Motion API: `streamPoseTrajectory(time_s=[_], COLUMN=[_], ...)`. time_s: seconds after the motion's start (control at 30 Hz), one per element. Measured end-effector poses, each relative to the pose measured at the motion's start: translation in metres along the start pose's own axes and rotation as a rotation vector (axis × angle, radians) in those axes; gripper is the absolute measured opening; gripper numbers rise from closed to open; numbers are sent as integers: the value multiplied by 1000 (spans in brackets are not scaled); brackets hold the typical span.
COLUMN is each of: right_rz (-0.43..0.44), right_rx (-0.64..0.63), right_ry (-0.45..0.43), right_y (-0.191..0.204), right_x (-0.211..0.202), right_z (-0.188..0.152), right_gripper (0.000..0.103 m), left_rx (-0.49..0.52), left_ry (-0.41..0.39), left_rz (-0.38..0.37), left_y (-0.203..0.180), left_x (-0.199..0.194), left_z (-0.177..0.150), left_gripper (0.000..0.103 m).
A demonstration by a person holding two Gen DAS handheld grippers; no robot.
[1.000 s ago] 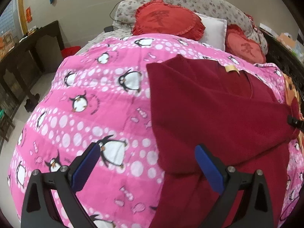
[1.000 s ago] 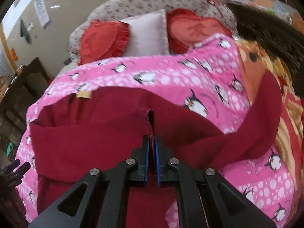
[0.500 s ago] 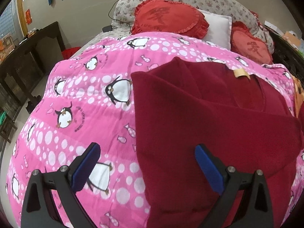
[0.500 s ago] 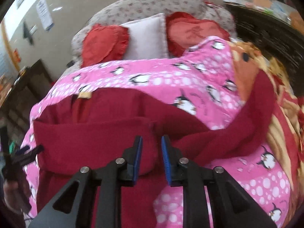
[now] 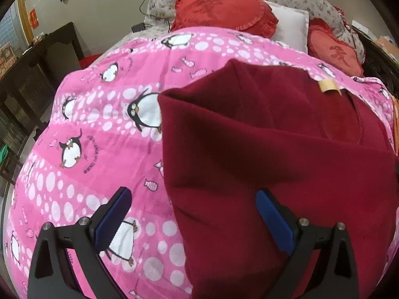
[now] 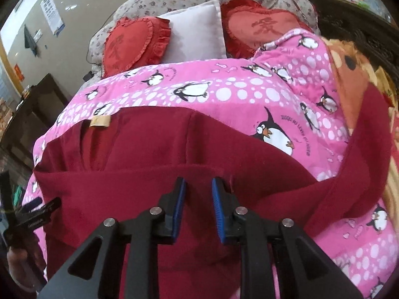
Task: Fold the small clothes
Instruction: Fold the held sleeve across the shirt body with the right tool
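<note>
Already one side of the dark red garment [image 5: 274, 154] lies folded over mid-frame on the bed [image 5: 104, 149]; the other sleeve remains spread. Left gripper [image 5: 194, 214] gapes wide, right gripper [image 6: 198, 199] narrowly parted, both empty.

To your left the pink penguin quilt [image 5: 99, 129] lies bare and open for a gripper to pass, while the dark red garment [image 5: 261, 149] covers the middle and the red heart cushions [image 6: 134, 44] block the bed's far end.
</note>
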State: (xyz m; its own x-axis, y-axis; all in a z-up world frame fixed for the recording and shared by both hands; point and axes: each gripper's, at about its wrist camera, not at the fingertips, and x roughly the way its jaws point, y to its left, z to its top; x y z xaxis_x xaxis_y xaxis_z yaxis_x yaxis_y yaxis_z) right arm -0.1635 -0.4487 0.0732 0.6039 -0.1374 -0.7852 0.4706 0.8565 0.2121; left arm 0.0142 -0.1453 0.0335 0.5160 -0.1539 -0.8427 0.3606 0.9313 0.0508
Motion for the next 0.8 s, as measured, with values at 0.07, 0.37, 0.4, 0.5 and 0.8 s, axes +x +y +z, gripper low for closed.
streamPoseTrajectory(time_s=[0.07,0.37,0.4,0.5,0.8], right_rz=[22,5,11,17,39], right_rx=[-16,2,6,-11,-20], right_ry=[-5,47,45,50,64], right_y=[4,0,0,3,8], right_x=[-11,-5,-9,-19,-43], right_z=[-8,-35,-35,-40,-68], right_gripper=[0,0,1,1,3], left_rx=[0,35,41,53,72], left_ry=[-6,-38,-40,-42,-21], left_rz=[-2,-17,-28,-36,-77], left_y=[-1,-13,-16,-25,-39], left_x=[-6,-40,-44,-49,-54], left_z=[-1,-15,-17,-22,-46], left_gripper=[102,102,102,102,102])
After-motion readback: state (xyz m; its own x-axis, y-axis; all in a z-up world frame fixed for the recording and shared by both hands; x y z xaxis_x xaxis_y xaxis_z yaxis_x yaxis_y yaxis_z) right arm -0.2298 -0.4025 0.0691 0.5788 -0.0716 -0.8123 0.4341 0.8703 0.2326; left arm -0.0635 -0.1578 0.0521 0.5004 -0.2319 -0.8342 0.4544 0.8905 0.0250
